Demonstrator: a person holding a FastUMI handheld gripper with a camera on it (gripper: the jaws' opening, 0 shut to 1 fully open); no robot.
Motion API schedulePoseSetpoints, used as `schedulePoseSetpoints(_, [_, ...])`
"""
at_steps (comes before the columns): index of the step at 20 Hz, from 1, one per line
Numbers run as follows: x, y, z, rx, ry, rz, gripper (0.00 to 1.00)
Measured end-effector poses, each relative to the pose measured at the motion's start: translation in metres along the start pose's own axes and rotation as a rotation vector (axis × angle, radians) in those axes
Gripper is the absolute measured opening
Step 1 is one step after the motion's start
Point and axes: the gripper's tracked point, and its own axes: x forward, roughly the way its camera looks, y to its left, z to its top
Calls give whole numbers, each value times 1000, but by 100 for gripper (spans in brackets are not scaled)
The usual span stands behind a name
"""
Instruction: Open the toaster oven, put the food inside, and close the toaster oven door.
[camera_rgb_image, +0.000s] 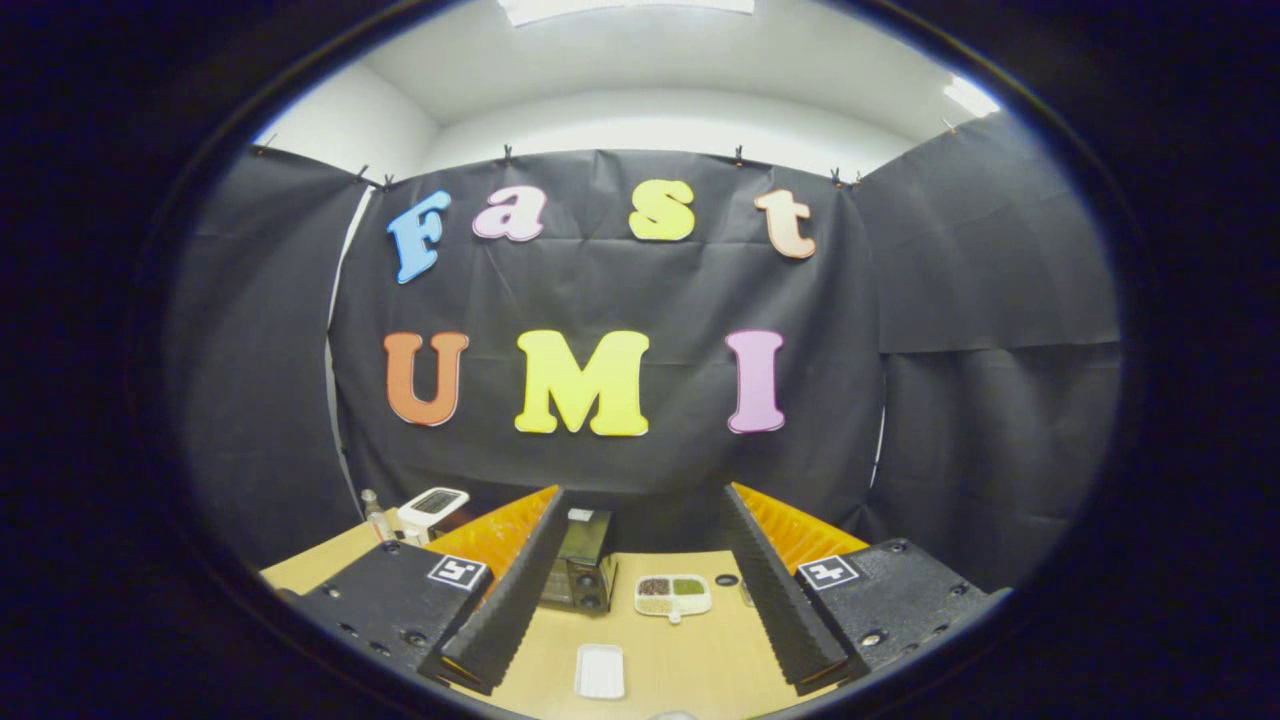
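- Gripper view has us looking down the two fingers at a wooden table (700, 660), with our gripper (640, 590) held high and well back from everything on it.
- We see the fingers spread wide, with nothing between them.
- We find the toaster oven (580, 570) beyond the fingers, close to the inner side of the left finger, which covers part of it. Its door seems to be up and shut, though the oven is small and half hidden, so we would not swear to it.
- We see a white divided tray (673, 595) just beside the oven, holding the food (672, 587): one brown portion, one green, and a paler one below.
- We note a flat white dish (600, 670) nearer to us, apparently with nothing on it.
- We also see a white device (432, 508) by a small bottle off past the left finger.
- We judge the food to be outside the oven, so putting it in is still ahead. Opening calls for us to come down and forward to the door's upper edge.
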Motion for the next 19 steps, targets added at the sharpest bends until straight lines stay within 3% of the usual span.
schedulePoseSetpoints(10, [-23,-36,5,19,-30,5,98])
schedulePoseSetpoints(19, [-28,-21,19,6,-37,-29,98])
